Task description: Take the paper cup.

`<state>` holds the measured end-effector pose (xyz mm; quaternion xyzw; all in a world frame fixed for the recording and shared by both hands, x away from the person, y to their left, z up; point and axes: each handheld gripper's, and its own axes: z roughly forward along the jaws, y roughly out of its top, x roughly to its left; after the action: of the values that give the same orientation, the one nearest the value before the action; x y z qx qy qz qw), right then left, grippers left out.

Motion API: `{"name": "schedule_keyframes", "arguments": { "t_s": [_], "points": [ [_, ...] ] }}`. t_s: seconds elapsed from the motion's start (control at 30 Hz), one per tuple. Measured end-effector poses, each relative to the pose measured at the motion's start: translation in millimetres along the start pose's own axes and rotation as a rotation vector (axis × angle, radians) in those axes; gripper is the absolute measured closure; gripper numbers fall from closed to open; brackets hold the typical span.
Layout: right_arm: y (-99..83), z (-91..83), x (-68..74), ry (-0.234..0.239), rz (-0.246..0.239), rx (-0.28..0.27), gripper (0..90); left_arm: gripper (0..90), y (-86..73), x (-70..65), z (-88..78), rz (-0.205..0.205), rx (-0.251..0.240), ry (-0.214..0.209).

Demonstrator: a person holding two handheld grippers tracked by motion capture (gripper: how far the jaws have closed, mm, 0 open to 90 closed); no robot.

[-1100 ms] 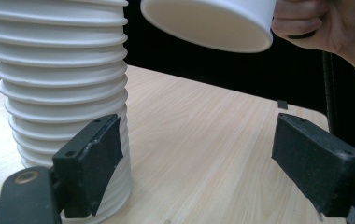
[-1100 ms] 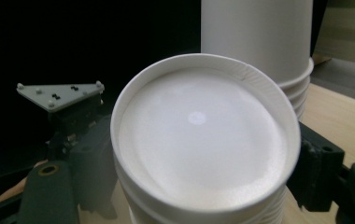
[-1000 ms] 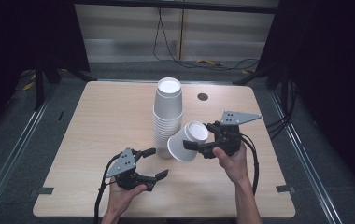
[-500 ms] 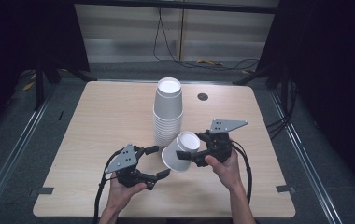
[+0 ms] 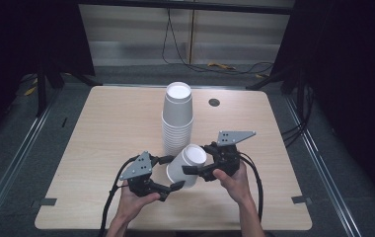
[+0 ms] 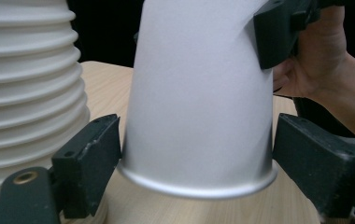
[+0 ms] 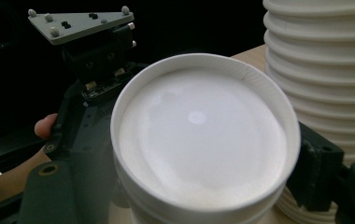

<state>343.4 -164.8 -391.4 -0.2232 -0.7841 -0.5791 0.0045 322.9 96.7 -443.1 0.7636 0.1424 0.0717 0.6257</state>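
Note:
A tall stack of upturned white paper cups (image 5: 177, 116) stands mid-table. Just in front of it, a single white cup (image 5: 185, 166) hangs tilted above the table, base up. My right gripper (image 5: 201, 159) is shut on this cup near its base; in the right gripper view the recessed base (image 7: 199, 135) faces the camera between the jaws. My left gripper (image 5: 170, 173) is open, its jaws standing either side of the cup's rim end (image 6: 199, 182). In the left gripper view its left jaw is almost against the cup wall and the right jaw stands a little off it.
The stack (image 6: 26, 93) rises close beside the left jaw and beside the right gripper's jaw (image 7: 325, 70). A round dark grommet (image 5: 214, 102) sits in the table's far right. Bare wood (image 5: 101, 128) spreads to the left, and the floor around is dark.
The right gripper has carried the single cup left and down, toward the person. The cup's rim end now lies between the left gripper's jaws. The left gripper barely moved.

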Motion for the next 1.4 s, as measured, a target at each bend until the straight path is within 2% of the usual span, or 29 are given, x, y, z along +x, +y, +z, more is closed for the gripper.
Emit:
{"name": "schedule_keyframes", "arguments": {
  "t_s": [0.1,0.17,0.27,0.43,0.53,0.67,0.87,1.1,1.23,1.4],
  "points": [
    [-2.0,2.0,0.6,0.004,-0.003,-0.008,23.5,12.6,-0.4,0.8,2.5,-0.021,0.006,-0.015],
    [-3.0,3.1,1.3,0.01,-0.003,-0.012,23.5,11.3,0.0,1.8,3.4,-0.014,0.011,-0.022],
    [-3.6,5.7,2.1,0.037,-0.002,-0.028,23.5,11.0,-0.2,3.0,4.1,-0.027,-0.003,-0.049],
    [-4.0,8.8,3.3,0.049,-0.006,-0.028,23.5,10.7,-1.5,5.2,5.6,-0.041,-0.015,-0.07],
    [-3.9,11.2,4.8,0.075,-0.017,-0.037,23.5,11.2,-1.7,5.6,7.7,-0.042,-0.01,-0.099],
    [-3.2,14.0,5.7,0.081,-0.021,-0.034,23.5,11.9,-1.7,5.9,9.3,-0.033,-0.014,-0.106],
    [-3.1,15.7,5.9,0.088,-0.028,-0.031,23.6,13.1,-3.5,7.3,10.8,-0.045,-0.016,-0.133],
    [-6.6,16.7,5.5,0.091,-0.029,-0.023,22.7,15.3,-3.5,6.5,9.7,-0.021,0.028,-0.122],
    [-7.9,18.3,6.2,0.08,-0.033,-0.024,21.8,16.0,-3.9,6.5,9.6,-0.025,0.03,-0.111],
    [-7.4,17.7,6.6,0.068,-0.037,-0.025,17.2,16.1,-5.3,6.9,10.5,-0.012,0.067,-0.106]
  ]
}}
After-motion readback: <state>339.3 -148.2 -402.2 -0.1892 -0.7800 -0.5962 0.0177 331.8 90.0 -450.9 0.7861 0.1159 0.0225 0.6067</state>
